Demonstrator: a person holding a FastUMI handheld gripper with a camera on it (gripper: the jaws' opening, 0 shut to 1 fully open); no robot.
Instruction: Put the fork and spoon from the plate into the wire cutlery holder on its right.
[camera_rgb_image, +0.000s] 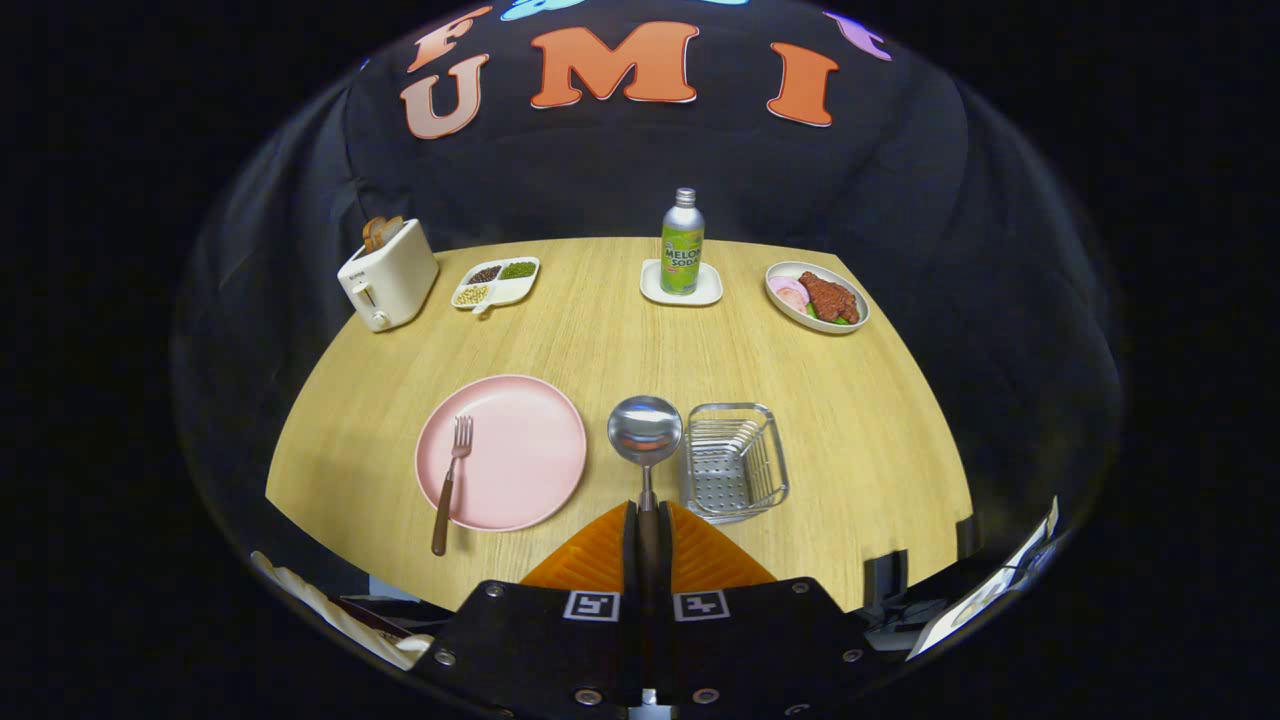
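— Spoon (645, 432)?
— Pinched by the handle in the gripper (647, 520), bowl up between plate (530, 470) and holder (733, 462).
— Fork (450, 480)?
— Lying on the plate's left edge, untouched.
— Holder?
— Nothing dropped in yet. Both pieces left to place.

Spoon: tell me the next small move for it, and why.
Probably shift right and lower. The hand-held gripper is shut on the spoon by its handle, bowl ahead, between the pink plate and the wire cutlery holder, not yet over it. The fork waits on the plate.
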